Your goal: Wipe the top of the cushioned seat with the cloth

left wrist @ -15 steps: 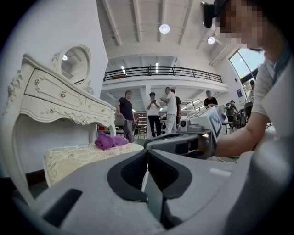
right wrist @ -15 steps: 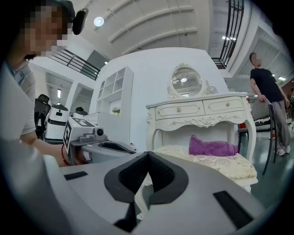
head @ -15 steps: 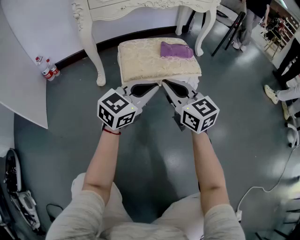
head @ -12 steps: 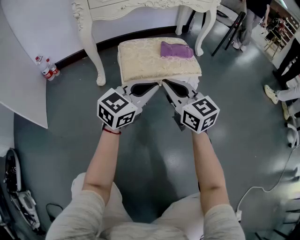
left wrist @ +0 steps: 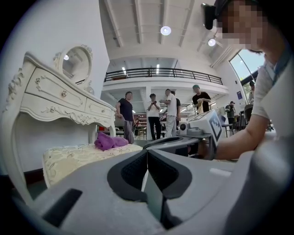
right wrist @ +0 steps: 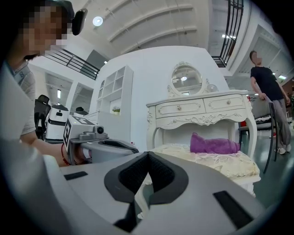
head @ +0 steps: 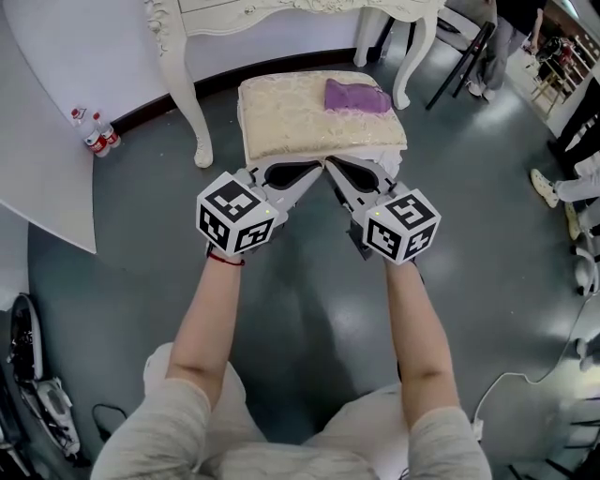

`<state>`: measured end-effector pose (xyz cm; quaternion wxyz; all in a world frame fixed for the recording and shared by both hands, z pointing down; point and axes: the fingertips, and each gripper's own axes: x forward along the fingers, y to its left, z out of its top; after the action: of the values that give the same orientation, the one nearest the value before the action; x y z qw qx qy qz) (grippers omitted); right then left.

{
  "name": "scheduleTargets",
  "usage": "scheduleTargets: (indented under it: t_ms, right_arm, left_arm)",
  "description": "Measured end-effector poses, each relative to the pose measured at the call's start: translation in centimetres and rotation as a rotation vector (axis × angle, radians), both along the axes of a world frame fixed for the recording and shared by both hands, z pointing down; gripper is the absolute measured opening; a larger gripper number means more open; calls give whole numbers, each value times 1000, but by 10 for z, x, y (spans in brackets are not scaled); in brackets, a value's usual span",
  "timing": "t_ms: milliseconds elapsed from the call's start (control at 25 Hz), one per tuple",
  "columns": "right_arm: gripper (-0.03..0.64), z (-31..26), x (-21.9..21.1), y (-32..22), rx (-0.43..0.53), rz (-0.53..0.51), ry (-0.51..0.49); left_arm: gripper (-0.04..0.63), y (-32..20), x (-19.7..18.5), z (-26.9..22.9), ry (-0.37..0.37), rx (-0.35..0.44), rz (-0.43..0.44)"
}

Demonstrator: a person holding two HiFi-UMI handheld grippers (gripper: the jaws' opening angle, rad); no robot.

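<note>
A cream cushioned seat (head: 300, 117) stands under a white dressing table. A purple cloth (head: 356, 97) lies bunched on its far right part; it also shows in the left gripper view (left wrist: 109, 141) and the right gripper view (right wrist: 214, 144). Both grippers hover side by side just in front of the seat's near edge, tips pointing towards each other. My left gripper (head: 317, 174) is shut with nothing in it, as seen along its jaws (left wrist: 147, 153). My right gripper (head: 330, 169) is shut and empty too (right wrist: 147, 156).
The white dressing table (head: 281, 14) with carved legs stands over the seat's far side. Two bottles (head: 97, 139) lie by the white wall panel at left. Several people (left wrist: 161, 112) stand in the hall behind. A cable (head: 525, 375) runs across the grey floor at right.
The view has shifted slightly; seat and cloth sit a little higher in the frame. Both grippers hold the same shut pose.
</note>
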<state>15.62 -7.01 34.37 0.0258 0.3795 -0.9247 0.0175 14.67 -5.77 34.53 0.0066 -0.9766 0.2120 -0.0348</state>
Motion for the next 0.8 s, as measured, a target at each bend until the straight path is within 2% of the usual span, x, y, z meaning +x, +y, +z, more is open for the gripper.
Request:
scheduleTargets:
  t_ms: [240,800]
  right_arm:
    - [8,2,-3,0,-28,-23,-28]
    - [11,0,-5,-12,-40,-16,-15]
  left_arm:
    - [14,-3,-6,-1,6,-3,-11]
    - [14,-11,-28,-1,6,-10,-21]
